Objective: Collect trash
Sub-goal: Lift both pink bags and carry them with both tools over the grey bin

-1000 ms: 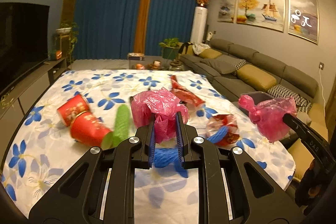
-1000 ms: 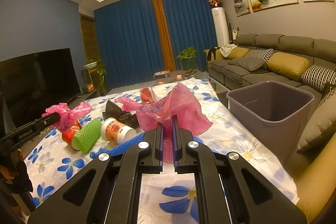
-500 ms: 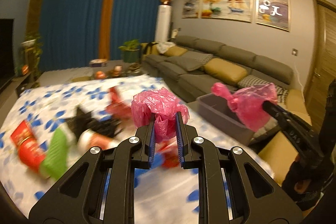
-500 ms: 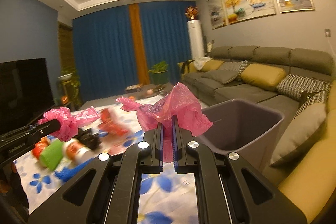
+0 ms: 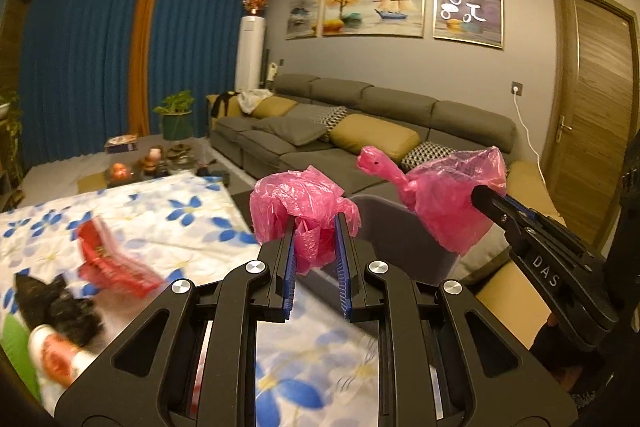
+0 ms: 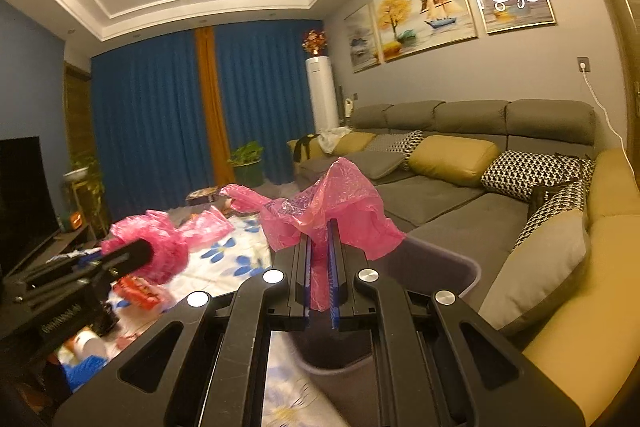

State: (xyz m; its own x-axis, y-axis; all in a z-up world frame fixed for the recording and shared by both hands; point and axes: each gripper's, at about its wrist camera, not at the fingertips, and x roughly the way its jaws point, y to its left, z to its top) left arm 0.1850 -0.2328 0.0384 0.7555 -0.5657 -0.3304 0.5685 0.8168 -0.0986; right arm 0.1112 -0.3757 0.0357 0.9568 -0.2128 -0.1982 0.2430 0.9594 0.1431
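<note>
Both my claws, left gripper (image 5: 316, 227) and right gripper (image 6: 319, 233), pinch one crinkled pink plastic bag (image 5: 304, 203); I should spread it evenly over the grey plastic bin (image 6: 452, 267).

Both pink bags (image 5: 304, 211) (image 6: 340, 211) are thin, crinkled, glossy plastic. The floral tablecloth (image 5: 168, 215) looks like soft matt cloth, the grey bin (image 6: 448, 267) smooth matt plastic. The door (image 5: 592, 99) is grained wood.
</note>
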